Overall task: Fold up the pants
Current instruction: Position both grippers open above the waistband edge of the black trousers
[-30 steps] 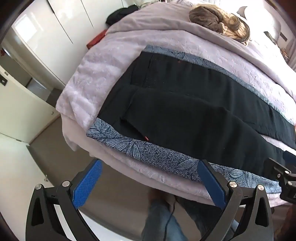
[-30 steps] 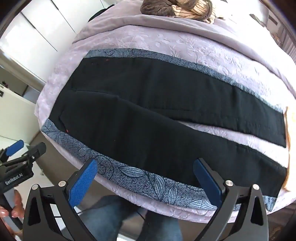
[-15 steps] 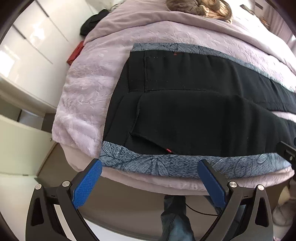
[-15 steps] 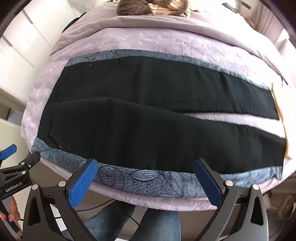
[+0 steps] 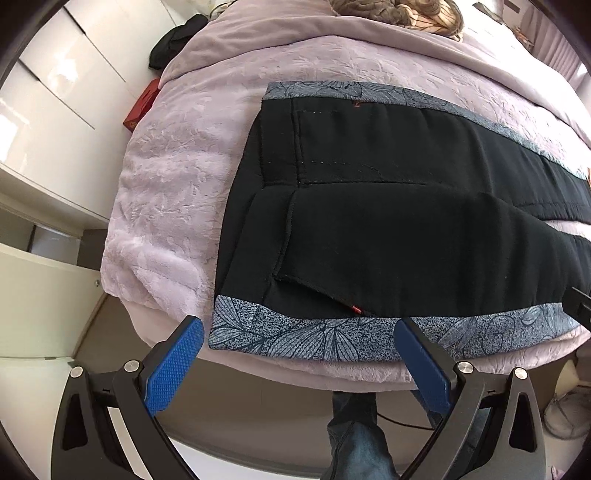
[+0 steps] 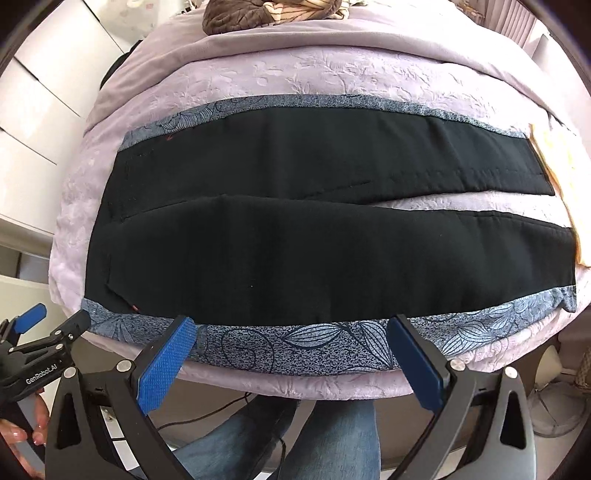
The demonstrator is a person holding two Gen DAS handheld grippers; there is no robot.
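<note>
Black pants (image 6: 314, 229) with blue patterned side bands lie flat and spread across a lilac bed, waist to the left, legs to the right, a narrow gap between the legs. The left wrist view shows the waist end (image 5: 369, 229) with a pocket flap. My left gripper (image 5: 299, 354) is open and empty, just below the near patterned band by the waist corner; it also shows in the right wrist view (image 6: 40, 332). My right gripper (image 6: 291, 350) is open and empty, just below the near band at mid-leg.
The lilac bedspread (image 6: 332, 70) covers the bed; a brown patterned cushion (image 6: 266, 11) lies at the far end. White cabinets (image 5: 55, 92) stand to the left. A red box (image 5: 142, 107) sits beside the bed. The person's jeans legs (image 6: 332, 435) are below.
Both grippers have moved closer to the near edge of the pants and the bed; the pants fill more of both views. Both grippers stay open.
</note>
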